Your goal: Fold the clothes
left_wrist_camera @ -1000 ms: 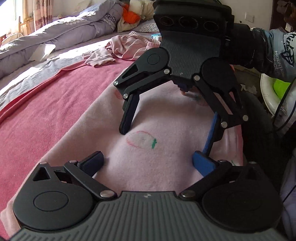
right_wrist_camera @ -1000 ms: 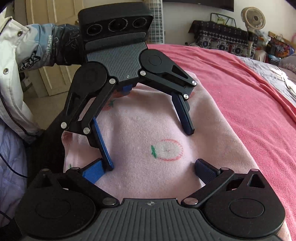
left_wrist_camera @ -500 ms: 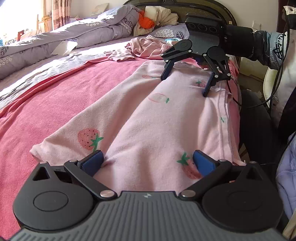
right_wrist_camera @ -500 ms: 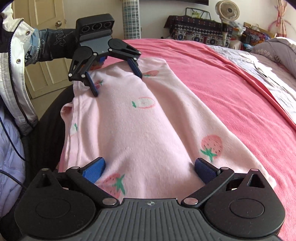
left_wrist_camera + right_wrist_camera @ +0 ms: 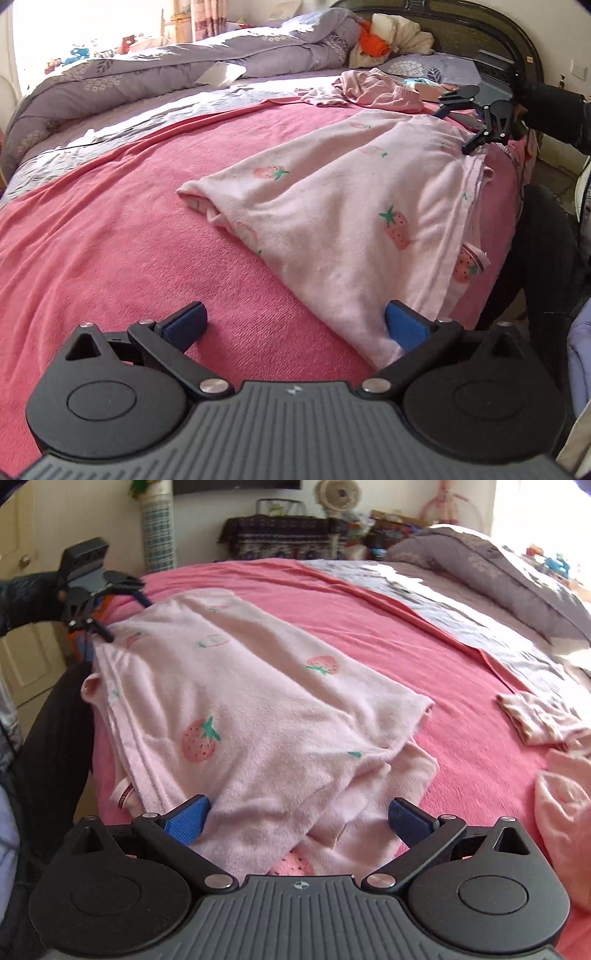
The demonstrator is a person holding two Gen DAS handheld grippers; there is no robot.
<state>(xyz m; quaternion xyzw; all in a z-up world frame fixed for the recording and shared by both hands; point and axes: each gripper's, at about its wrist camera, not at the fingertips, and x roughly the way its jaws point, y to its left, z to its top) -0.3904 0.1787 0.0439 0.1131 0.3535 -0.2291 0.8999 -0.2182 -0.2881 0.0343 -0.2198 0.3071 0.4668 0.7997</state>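
A pale pink garment with strawberry prints lies stretched along the edge of the pink bedspread, with its layers folded over each other. My left gripper is open at one end. Its right finger is against the cloth and its left finger is over bare bedspread. My right gripper shows small at the far end. In the right wrist view my right gripper is open and low over the garment, with rumpled layers between its fingers. My left gripper is open at the opposite end.
A heap of pink clothes lies near the headboard, and a purple quilt runs along the far side. Folded pink pieces sit on the bedspread to the right. A person's dark trouser leg stands at the bed's edge.
The two grippers, nearly touching over the middle of the garment a second ago, have drawn apart to its opposite ends. Both stay open.
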